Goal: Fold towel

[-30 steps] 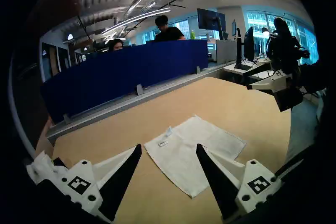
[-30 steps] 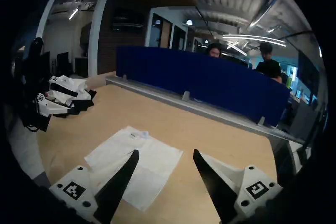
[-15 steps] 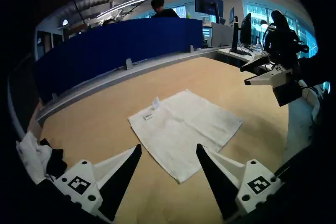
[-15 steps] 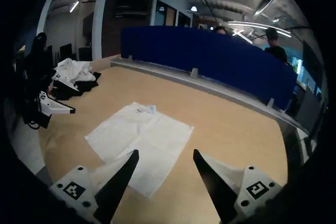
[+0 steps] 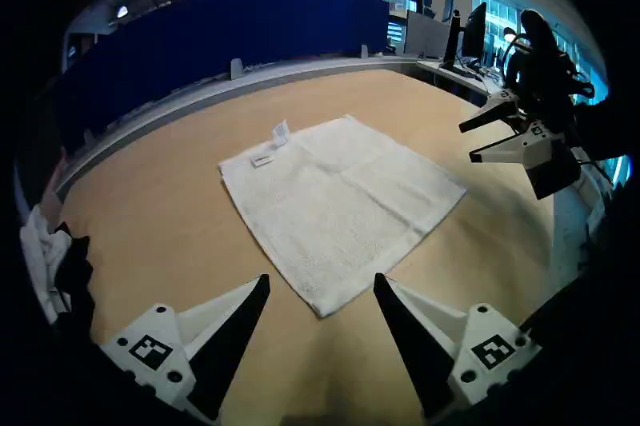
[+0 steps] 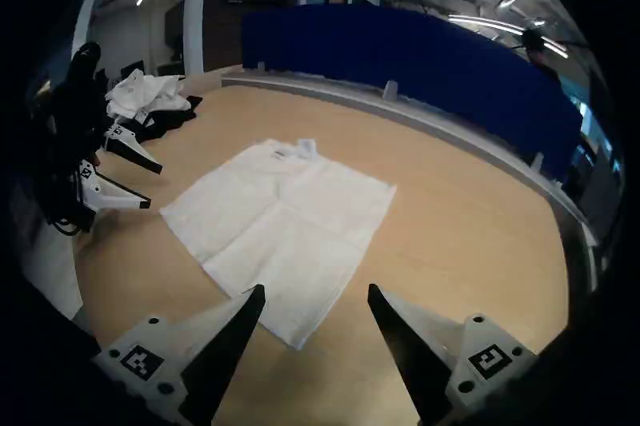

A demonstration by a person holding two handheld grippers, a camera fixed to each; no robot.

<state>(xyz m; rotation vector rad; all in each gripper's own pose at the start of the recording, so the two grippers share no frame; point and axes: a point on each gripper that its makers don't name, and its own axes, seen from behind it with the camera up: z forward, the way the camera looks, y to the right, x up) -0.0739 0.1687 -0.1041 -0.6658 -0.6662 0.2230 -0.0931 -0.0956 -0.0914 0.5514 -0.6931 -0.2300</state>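
While the white towel [image 5: 340, 202] lies spread flat on the light wooden table [image 5: 160, 210], both tools sit at the near edge with nothing gripped. The left gripper [image 5: 320, 278] has its two dark fingers spread wide, and the towel's nearest corner points into the gap between them. The right gripper [image 6: 315, 288] is spread just as wide, with another corner of the towel lying just in front of its fingers. In each view the other gripper shows off to the side, beside the towel and apart from it, jaws parted. A small tag [image 5: 280, 132] stands up at the towel's far edge. Faint crease lines cross the cloth in the right gripper view. A heap of white and black clothes [image 6: 152, 102] rests on the table's far corner, well apart from the towel. A blue partition [image 5: 224, 26] runs along the back of the table.
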